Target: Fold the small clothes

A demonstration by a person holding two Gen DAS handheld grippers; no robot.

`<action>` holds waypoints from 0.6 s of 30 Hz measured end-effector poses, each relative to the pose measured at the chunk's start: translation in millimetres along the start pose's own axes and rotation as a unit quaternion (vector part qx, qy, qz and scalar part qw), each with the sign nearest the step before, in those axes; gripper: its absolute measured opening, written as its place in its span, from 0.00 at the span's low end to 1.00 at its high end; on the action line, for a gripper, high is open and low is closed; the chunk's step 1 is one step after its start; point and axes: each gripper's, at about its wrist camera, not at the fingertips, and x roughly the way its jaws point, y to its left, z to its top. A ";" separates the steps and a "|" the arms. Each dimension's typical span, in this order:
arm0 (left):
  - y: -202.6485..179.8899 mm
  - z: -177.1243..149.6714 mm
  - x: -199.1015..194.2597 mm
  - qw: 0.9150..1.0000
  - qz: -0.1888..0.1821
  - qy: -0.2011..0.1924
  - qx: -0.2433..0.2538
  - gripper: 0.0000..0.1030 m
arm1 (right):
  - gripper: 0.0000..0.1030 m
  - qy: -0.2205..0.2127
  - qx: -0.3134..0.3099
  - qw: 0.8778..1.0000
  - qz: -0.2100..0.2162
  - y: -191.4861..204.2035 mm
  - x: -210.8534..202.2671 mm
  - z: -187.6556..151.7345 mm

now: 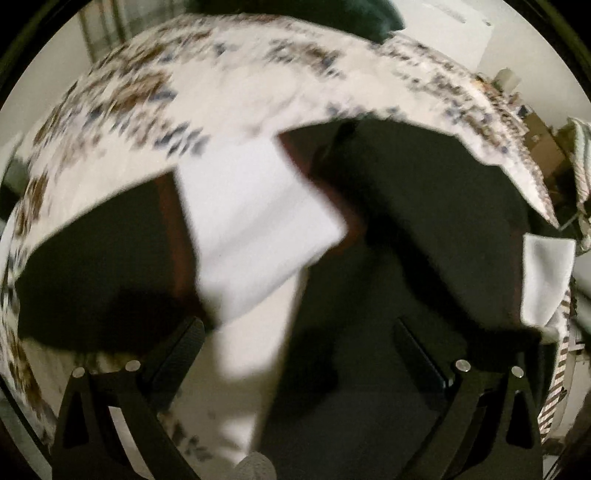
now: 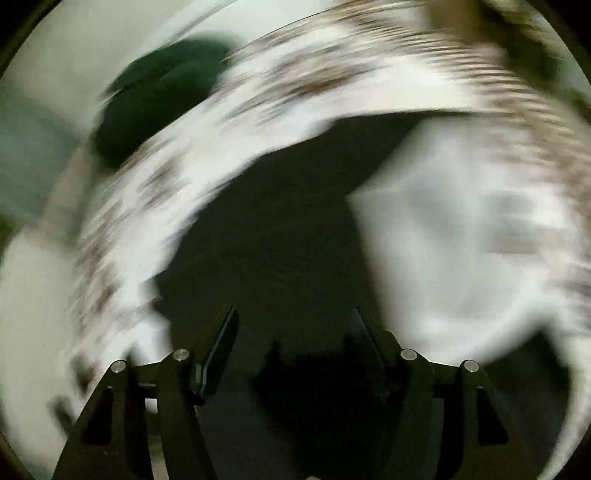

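A black garment [image 1: 424, 203] lies spread on a bed with a brown-and-blue patterned sheet [image 1: 147, 92]. A white cloth [image 1: 258, 221] lies across it in the left wrist view, with a reddish-brown strip along its edges that is too blurred to identify. My left gripper [image 1: 297, 325] hangs above both cloths, jaws wide apart, with nothing between the pads. The right wrist view is heavily blurred. There my right gripper [image 2: 294, 310] is open over the black garment [image 2: 277, 240], with no cloth pinched between its fingers. A white cloth [image 2: 461, 258] lies to its right.
A dark green cushion [image 1: 369, 14] sits at the far side of the bed, also seen as a dark green blur [image 2: 159, 96]. Another white cloth [image 1: 546, 280] lies at the bed's right edge. Beyond that edge are cluttered brown furniture [image 1: 546, 140] and pale walls.
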 end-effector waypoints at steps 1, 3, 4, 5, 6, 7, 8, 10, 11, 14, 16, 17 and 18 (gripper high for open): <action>-6.7 9.1 1.4 1.000 0.000 -0.006 0.009 1.00 | 0.64 -0.005 0.027 0.999 -0.032 -38.8 -13.6 0.1; -25.5 24.0 7.3 1.000 -0.001 -0.014 0.027 1.00 | 0.64 0.025 0.062 0.995 -0.077 -105.6 -27.3 -6.3; -32.1 29.4 10.3 0.999 -0.002 -0.016 0.033 1.00 | 0.64 0.035 0.062 0.994 -0.084 -122.5 -29.1 -10.9; -43.2 36.3 13.0 0.999 0.000 -0.019 0.039 1.00 | 0.64 0.048 0.049 0.993 -0.097 -136.9 -28.1 -17.8; -50.7 38.9 14.5 0.999 0.000 -0.021 0.045 1.00 | 0.64 0.066 0.021 0.991 -0.114 -144.8 -21.9 -25.3; -59.0 41.4 16.2 0.998 0.002 -0.023 0.050 1.00 | 0.64 0.077 -0.014 0.990 -0.120 -148.7 -14.7 -32.0; -69.5 43.9 18.7 0.998 0.005 -0.026 0.059 1.00 | 0.64 0.084 -0.040 0.988 -0.123 -144.3 -4.4 -35.7; -84.9 44.8 20.0 0.997 0.012 -0.031 0.070 1.00 | 0.64 0.083 -0.091 0.982 -0.141 -134.7 19.0 -38.4; -91.6 46.2 21.8 0.997 0.016 -0.035 0.072 1.00 | 0.63 0.072 -0.101 0.980 -0.155 -136.0 25.3 -37.0; -106.5 50.7 27.3 0.997 0.016 -0.035 0.072 1.00 | 0.62 0.005 -0.029 0.979 -0.200 -172.2 23.1 -16.5; -113.3 54.0 35.9 0.997 0.016 -0.028 0.070 1.00 | 0.62 -0.023 0.064 0.977 -0.200 -217.2 11.1 -4.3; -114.7 55.5 42.0 0.997 0.020 -0.022 0.067 1.00 | 0.62 -0.026 0.109 0.973 -0.201 -244.4 7.5 -4.1; -114.7 56.9 47.7 0.998 0.019 -0.015 0.063 1.00 | 0.62 -0.022 0.128 0.971 -0.200 -256.9 8.6 -5.0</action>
